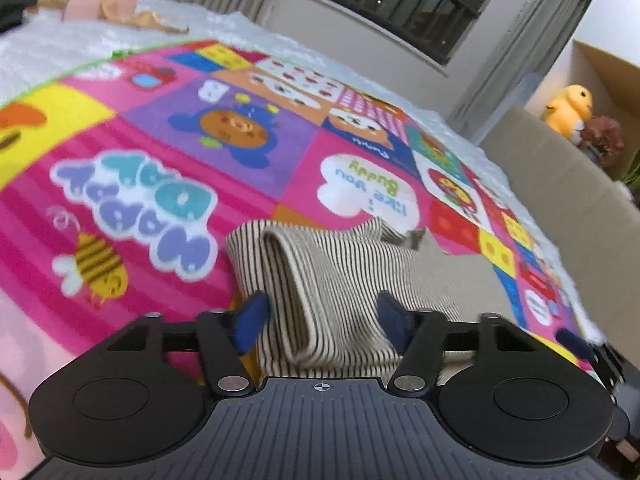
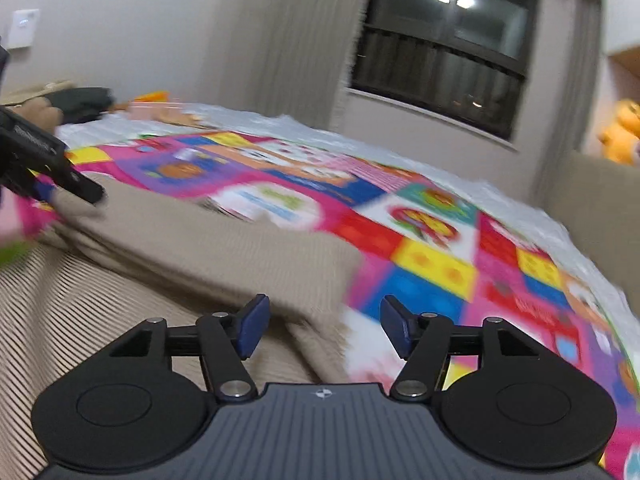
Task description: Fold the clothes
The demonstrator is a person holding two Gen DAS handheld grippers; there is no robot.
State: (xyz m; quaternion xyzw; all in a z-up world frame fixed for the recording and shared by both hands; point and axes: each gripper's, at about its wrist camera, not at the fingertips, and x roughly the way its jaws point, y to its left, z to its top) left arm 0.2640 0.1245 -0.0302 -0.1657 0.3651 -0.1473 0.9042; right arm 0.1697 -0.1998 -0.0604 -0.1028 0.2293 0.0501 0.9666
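A beige garment with thin dark stripes [image 1: 340, 276] lies partly folded on a bright cartoon-print blanket [image 1: 132, 148]. In the left wrist view a rolled fold of it rises between the blue pads of my left gripper [image 1: 322, 320], whose jaws stand wide open on either side. My right gripper [image 2: 324, 328] is open over the garment's right edge [image 2: 192, 248], with cloth below its left pad and blanket [image 2: 440, 264] below its right. The left gripper [image 2: 48, 168] shows at the far left of the right wrist view. The right gripper's tip [image 1: 580, 346] peeks in at the left view's right edge.
White fluffy bedding [image 1: 80, 48] surrounds the blanket. Pink and orange items [image 1: 100, 4] and a dark object [image 2: 84, 104] lie at the far end. A beige padded edge [image 1: 560, 200], a cardboard box with a yellow plush toy [image 1: 570, 112], curtains and a dark window [image 2: 444, 52] are on the right.
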